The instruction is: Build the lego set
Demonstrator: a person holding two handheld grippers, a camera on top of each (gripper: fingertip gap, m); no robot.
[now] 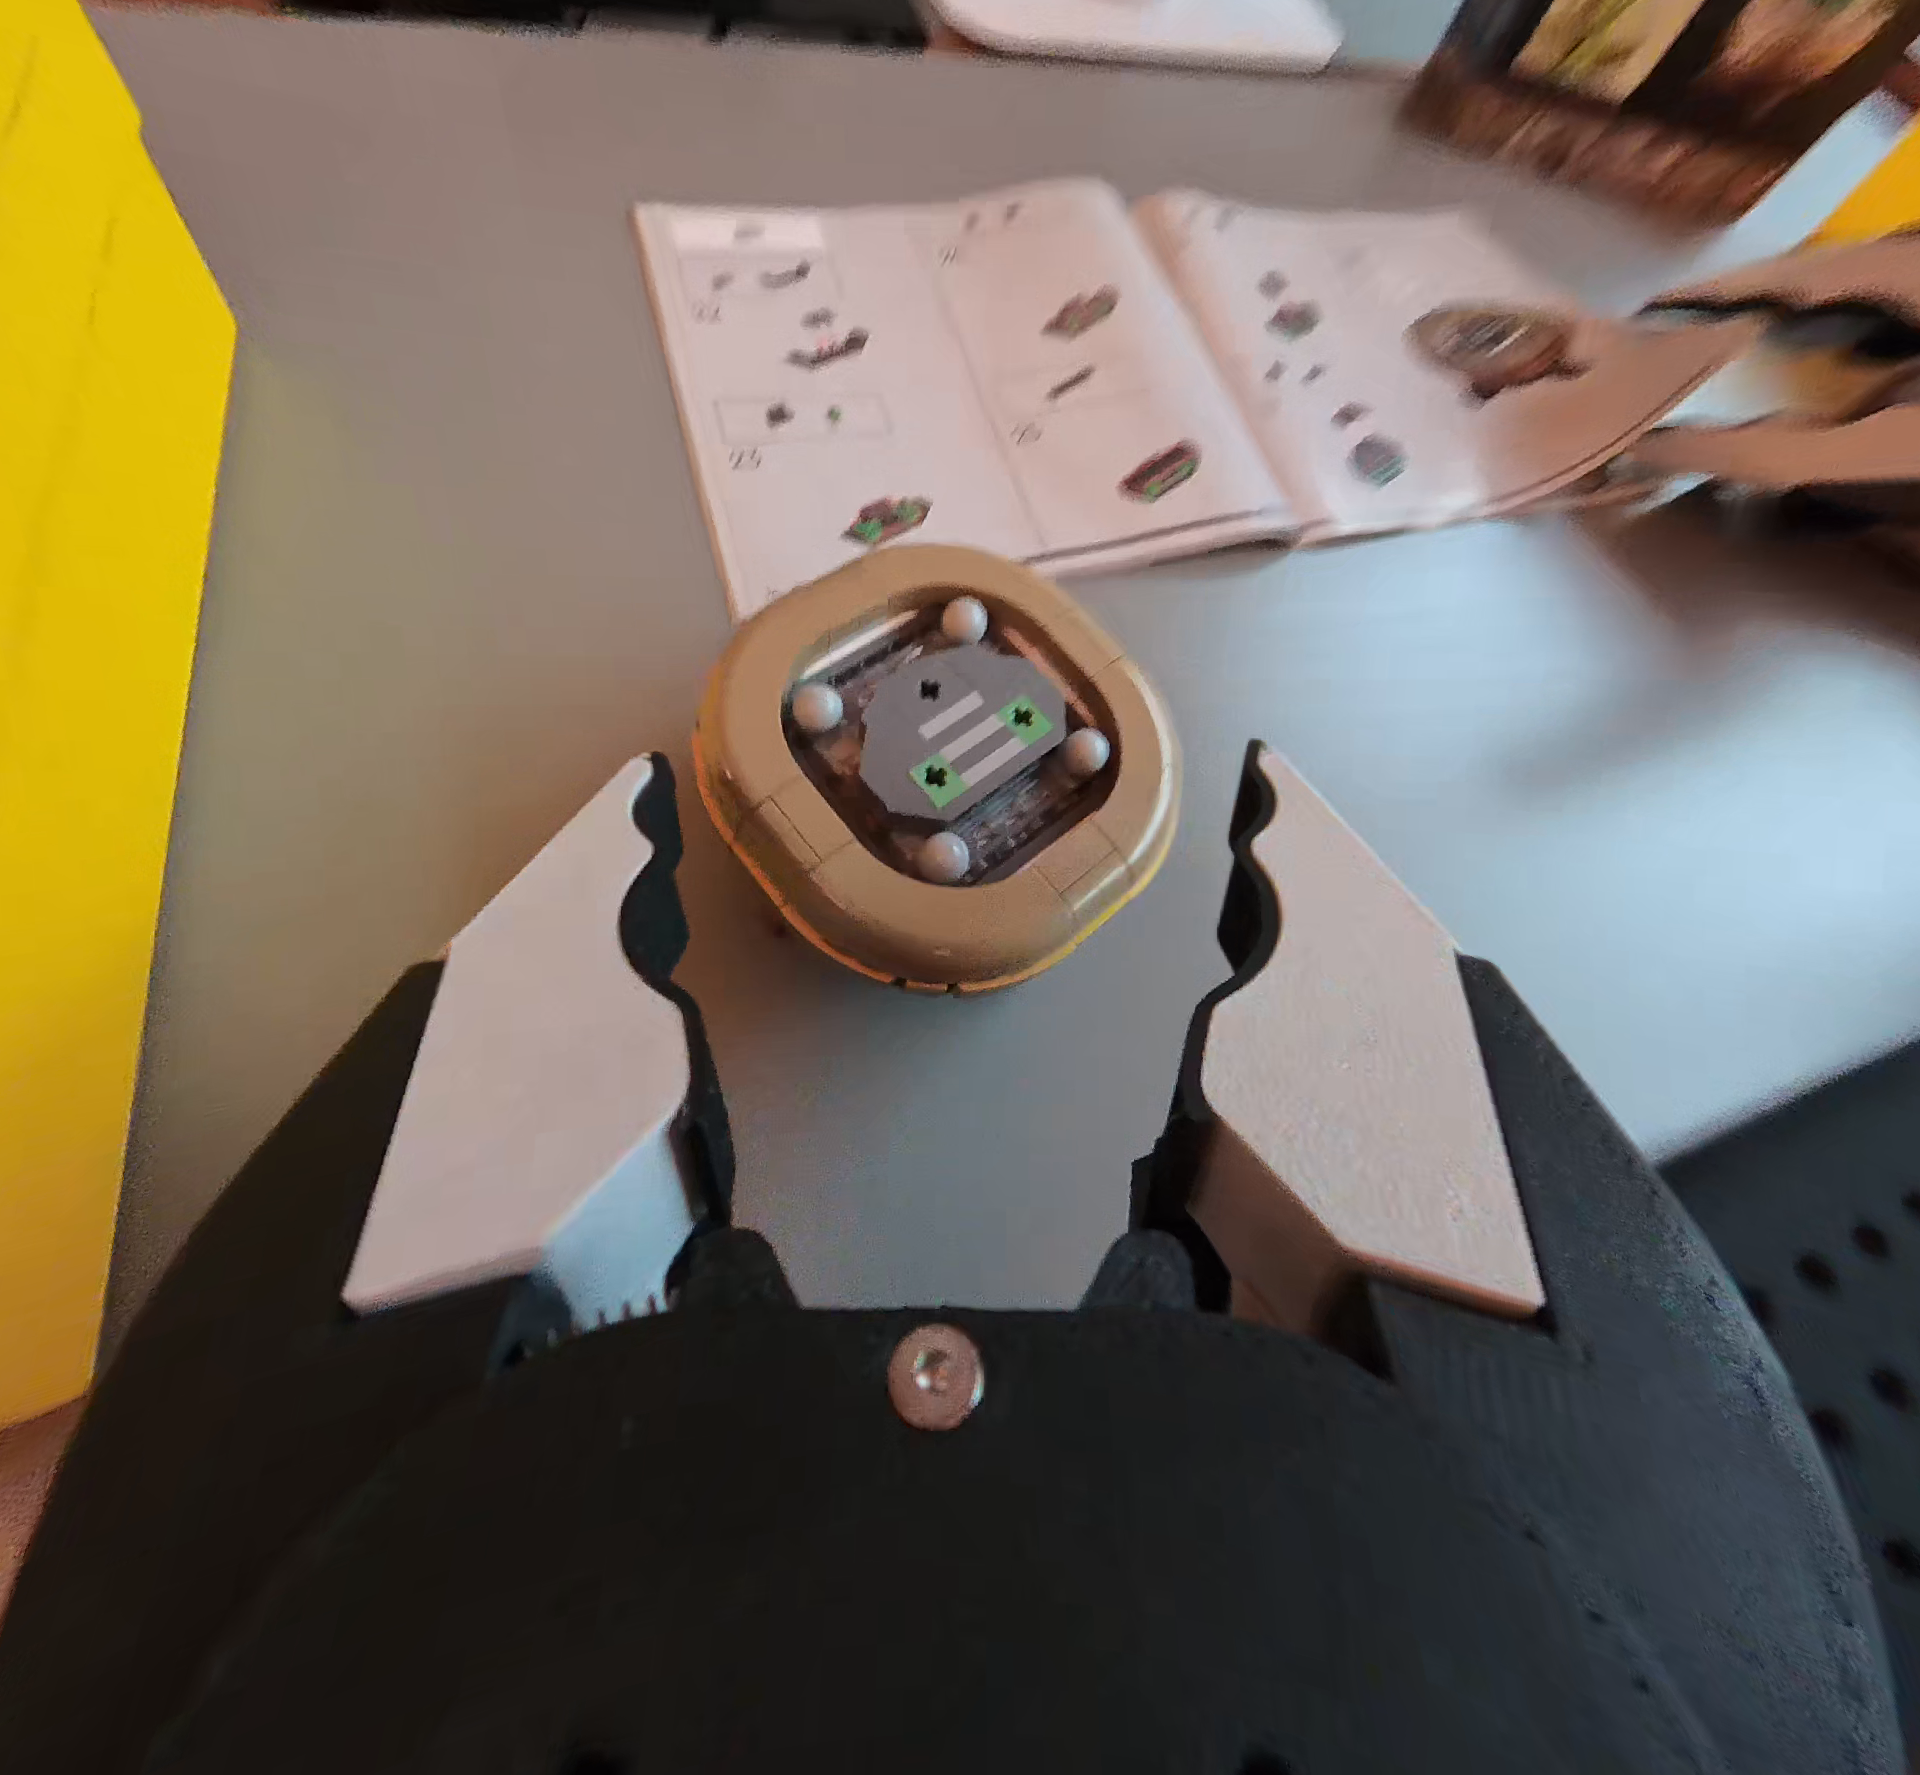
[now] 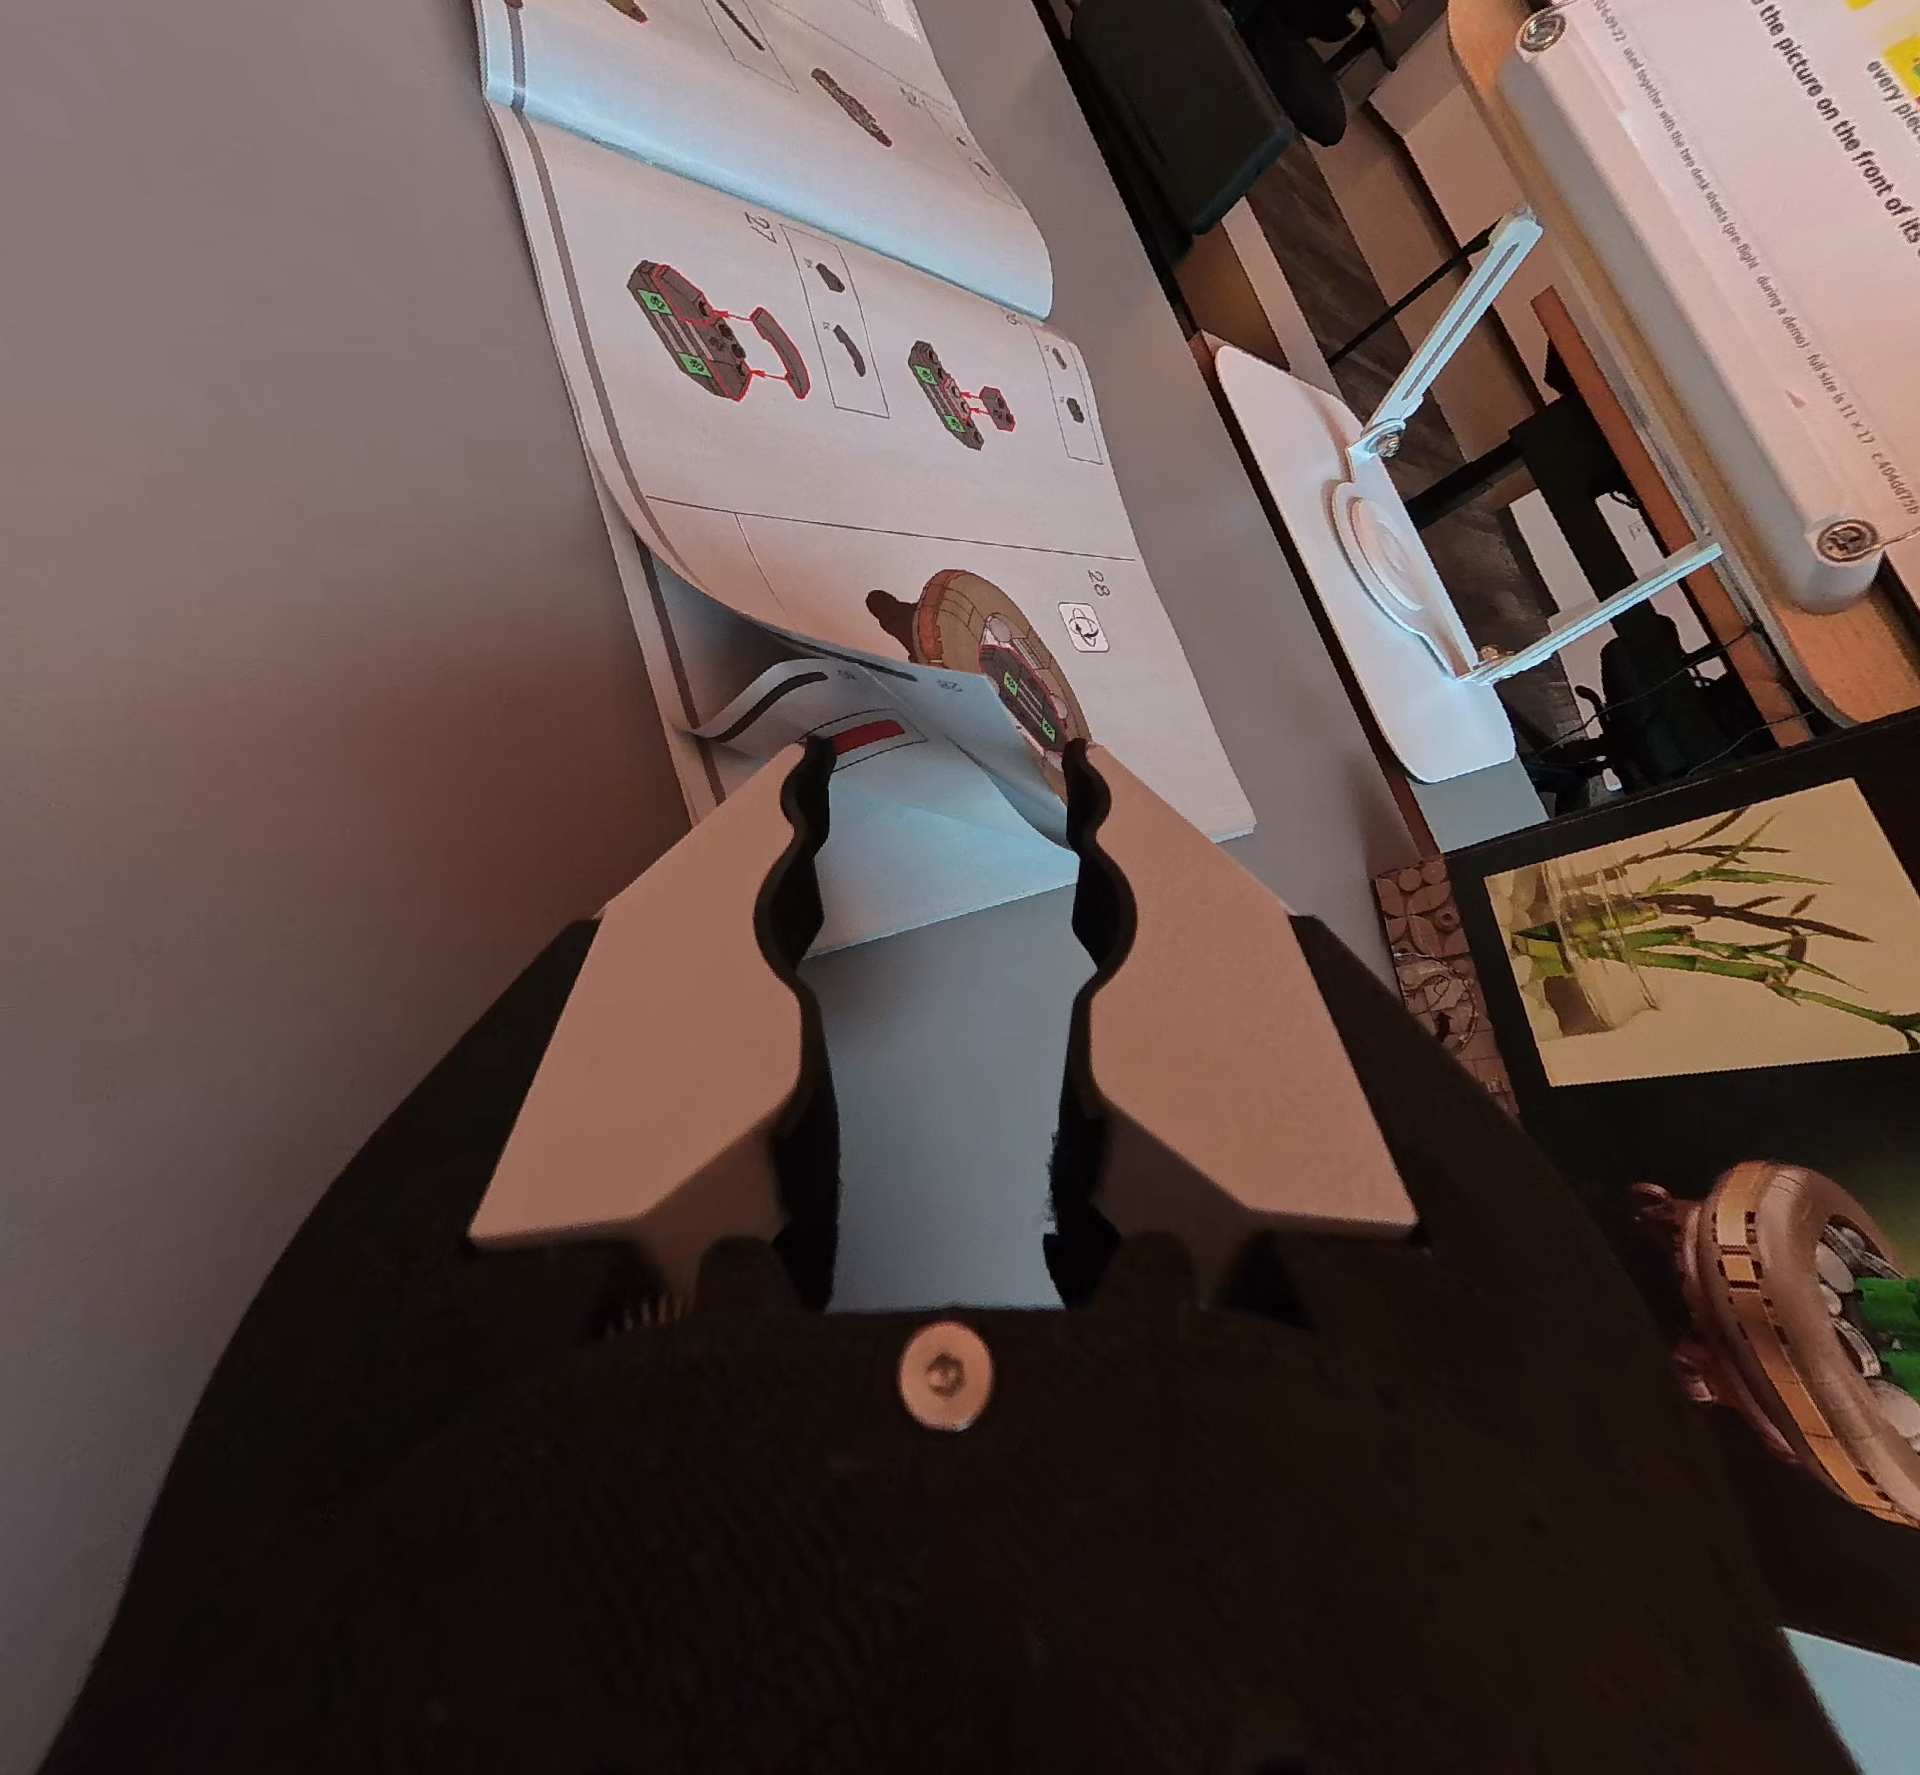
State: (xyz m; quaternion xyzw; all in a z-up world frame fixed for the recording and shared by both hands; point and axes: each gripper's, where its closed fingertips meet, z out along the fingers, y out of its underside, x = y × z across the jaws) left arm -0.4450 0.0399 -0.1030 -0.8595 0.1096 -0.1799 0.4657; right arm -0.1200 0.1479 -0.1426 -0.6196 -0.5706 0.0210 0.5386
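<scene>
Left gripper (image 1: 956, 769): tilted down toward the grey table (image 1: 416, 437); jaws spread wide, holding nothing. Both fingertips flank the near side of the lego pot, with a gap on each side.
Left gripper build: black printed body with a layered texture, flat pale finger plates, wavy black inner pads, one silver screw at centre.
Lego pot (image 1: 935, 769): stands on the table just ahead of the left gripper. Tan, rounded-square rim of smooth curved bricks; dark recessed interior with four grey round knobs at the corners and a grey plate bearing two green squares.
Clearance, left view: yellow surface (image 1: 94, 582) bounds the table's left edge; open table lies between it and the pot. A black perforated panel (image 1: 1829, 1310) lies beyond the table's near right edge.
Instruction booklet (image 1: 966, 375): lies open on the table just behind the pot, its near edge next to the pot's rim. White paper; right-hand pages lifted and motion-blurred.
Right gripper (image 2: 945, 759): rolled sideways, low over the table, pointing at the booklet's near corner. Jaws part-way apart; a curled page (image 2: 935, 707) sits at the fingertips; contact cannot be told.
Clearance, right view: bare grey table left of the booklet; a white stand base (image 2: 1351, 582) and a black set box (image 2: 1683, 1154) crowd the right.
</scene>
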